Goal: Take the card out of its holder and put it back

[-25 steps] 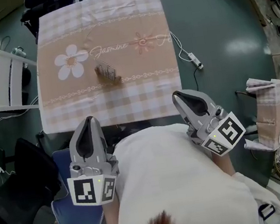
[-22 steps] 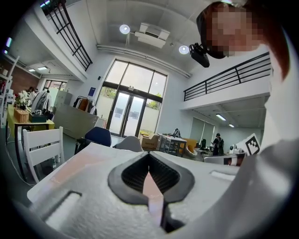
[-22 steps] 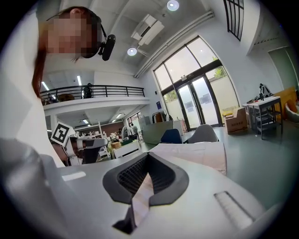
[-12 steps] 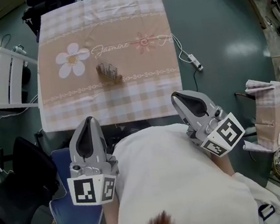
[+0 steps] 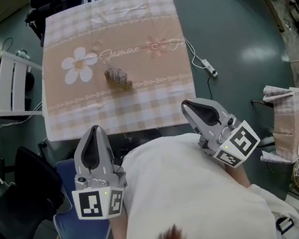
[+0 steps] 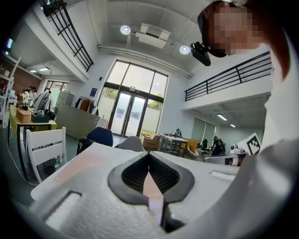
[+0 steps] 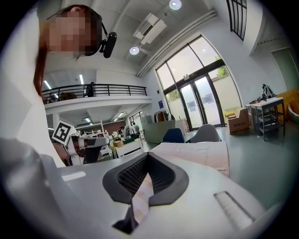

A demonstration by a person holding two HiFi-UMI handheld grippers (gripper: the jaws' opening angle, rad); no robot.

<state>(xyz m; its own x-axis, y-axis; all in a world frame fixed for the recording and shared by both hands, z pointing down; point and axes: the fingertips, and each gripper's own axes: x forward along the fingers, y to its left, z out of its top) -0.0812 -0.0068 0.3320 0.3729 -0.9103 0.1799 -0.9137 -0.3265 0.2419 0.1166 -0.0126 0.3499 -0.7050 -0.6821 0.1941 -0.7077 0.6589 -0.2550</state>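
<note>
A small card holder point(image 5: 117, 77) with the card standing in it sits on the checked, flowered tablecloth point(image 5: 151, 96), near the table's middle. Both grippers hang short of the table's near edge, close to the person's white top. My left gripper point(image 5: 94, 129) points at the table from the left, its jaws shut with nothing between them; in the left gripper view the left gripper point(image 6: 149, 155) has its tips together. My right gripper point(image 5: 185, 105) is beside the table's near right corner, also shut and empty. In the right gripper view the right gripper point(image 7: 148, 155) shows its tips meeting.
A white slatted chair point(image 5: 9, 84) stands left of the table. A cable with a power strip point(image 5: 207, 64) lies on the floor to the right. A blue chair seat point(image 5: 64, 173) is under my left gripper. A cloth-covered box point(image 5: 288, 115) stands far right.
My right gripper has edged slightly left and toward the table's corner. The left gripper and the card holder have stayed put.
</note>
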